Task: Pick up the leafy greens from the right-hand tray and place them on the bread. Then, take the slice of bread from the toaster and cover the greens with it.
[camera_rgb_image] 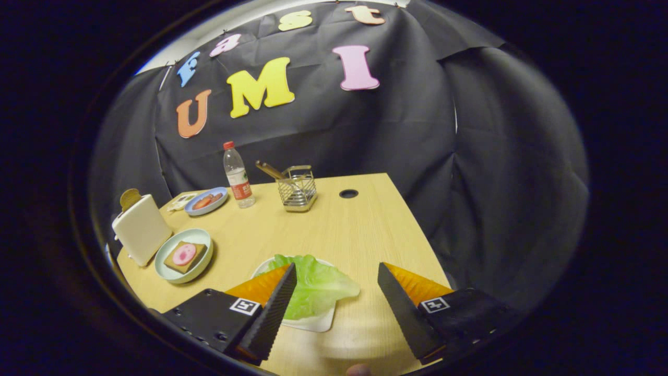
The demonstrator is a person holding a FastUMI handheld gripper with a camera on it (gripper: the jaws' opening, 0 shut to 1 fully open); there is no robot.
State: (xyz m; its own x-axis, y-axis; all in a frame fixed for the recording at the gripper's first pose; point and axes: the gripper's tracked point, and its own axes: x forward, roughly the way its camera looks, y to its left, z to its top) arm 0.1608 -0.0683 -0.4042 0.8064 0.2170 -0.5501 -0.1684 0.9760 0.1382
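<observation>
Landmark = round plate (168, 271) on the wooden tabletop (344, 230); it carries the bread (177, 263), one square slice lying flat with a pink round slice (184, 254) on top.

Just left of that plate: toaster (140, 228), upright, with the slice of bread (129, 197) poking out of its slot.

Behind the plate, toward the booth wall: a blue plate (219, 201) with reddish food pieces, then a clear water bottle (238, 177) standing upright, then a wire basket (297, 193) with a handled utensil (271, 170) leaning out of it. Further right, a cable hole (348, 194) in the tabletop.

Right of the plate and nearer the camera: white tray (318, 322) with the leafy greens (315, 287) lying on it, leaf overhanging the tray's rim.

Gripper (336, 279): jaws wide open, holding nothing. Left finger sits over the greens' left side; can't tell if it touches. Right finger is over bare tabletop, apart from the tray.
</observation>
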